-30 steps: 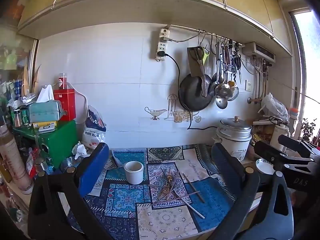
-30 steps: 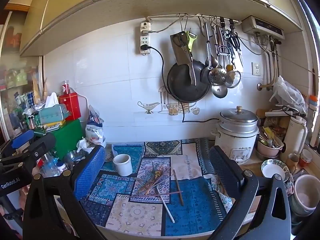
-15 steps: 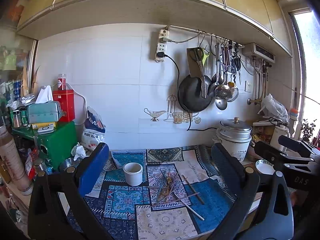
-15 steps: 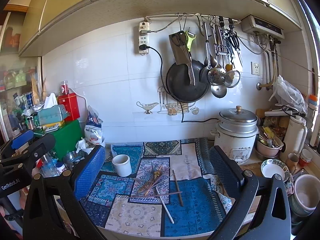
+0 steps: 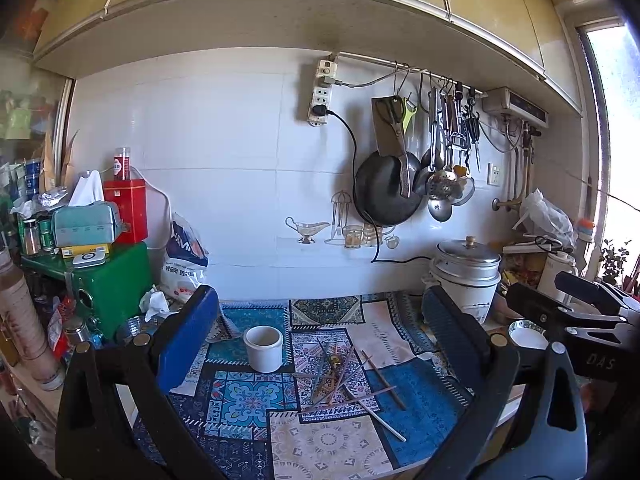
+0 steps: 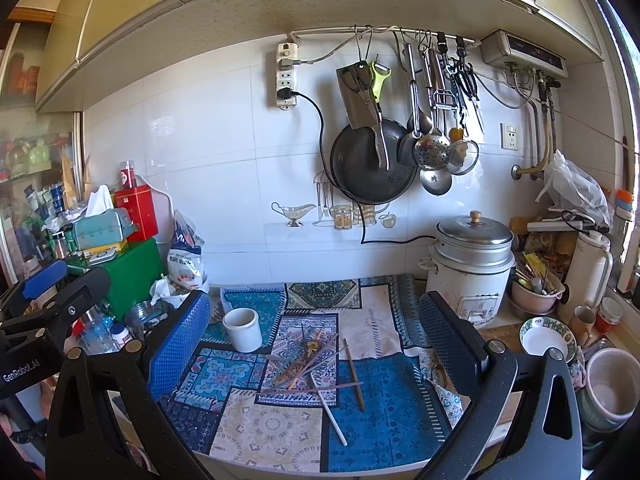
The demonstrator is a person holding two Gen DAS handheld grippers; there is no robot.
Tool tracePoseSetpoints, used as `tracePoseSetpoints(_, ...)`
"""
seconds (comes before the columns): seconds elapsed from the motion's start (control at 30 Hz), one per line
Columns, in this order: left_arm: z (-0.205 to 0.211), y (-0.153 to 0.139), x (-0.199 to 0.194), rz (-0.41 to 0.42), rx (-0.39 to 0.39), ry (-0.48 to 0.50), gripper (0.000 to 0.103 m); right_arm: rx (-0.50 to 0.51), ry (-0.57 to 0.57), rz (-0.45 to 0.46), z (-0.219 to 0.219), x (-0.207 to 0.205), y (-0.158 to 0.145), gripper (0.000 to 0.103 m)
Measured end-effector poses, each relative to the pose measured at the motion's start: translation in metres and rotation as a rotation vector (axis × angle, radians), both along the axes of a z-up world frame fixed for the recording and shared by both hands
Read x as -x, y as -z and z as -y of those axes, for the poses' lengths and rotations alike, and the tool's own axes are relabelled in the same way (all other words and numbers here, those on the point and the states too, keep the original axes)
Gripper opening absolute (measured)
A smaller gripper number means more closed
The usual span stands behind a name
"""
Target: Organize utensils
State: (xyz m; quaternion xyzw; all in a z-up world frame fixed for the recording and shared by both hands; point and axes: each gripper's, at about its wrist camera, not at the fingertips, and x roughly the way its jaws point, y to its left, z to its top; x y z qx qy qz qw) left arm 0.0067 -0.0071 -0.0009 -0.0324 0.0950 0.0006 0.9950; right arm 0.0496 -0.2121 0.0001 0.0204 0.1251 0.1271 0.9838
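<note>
We are holding the left gripper (image 5: 320, 344) and the right gripper (image 6: 316, 344) spread wide and empty, both barely drifting over the last second — no pickup begun. The chopsticks (image 6: 316, 364) are lying scattered on the patterned mat (image 6: 264, 428), just right of the white cup (image 6: 242, 328).

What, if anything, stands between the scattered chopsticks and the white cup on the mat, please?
Nothing visible does: only bare patterned mat separates the chopsticks from the white cup, which stands upright, open-topped, to their left.
</note>
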Motion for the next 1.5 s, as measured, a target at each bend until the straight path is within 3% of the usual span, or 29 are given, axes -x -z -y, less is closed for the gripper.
tracePoseSetpoints(1.07,-0.007,0.004,0.000,-0.006,0.007,0.005,0.103,0.000,0.004,-0.006,0.001,0.002,0.002,0.103)
tracePoseSetpoints(1.5,-0.006,0.010,-0.029,-0.054,0.007,0.019,0.103,0.010,0.030,-0.057,0.002,-0.023,0.011,0.103)
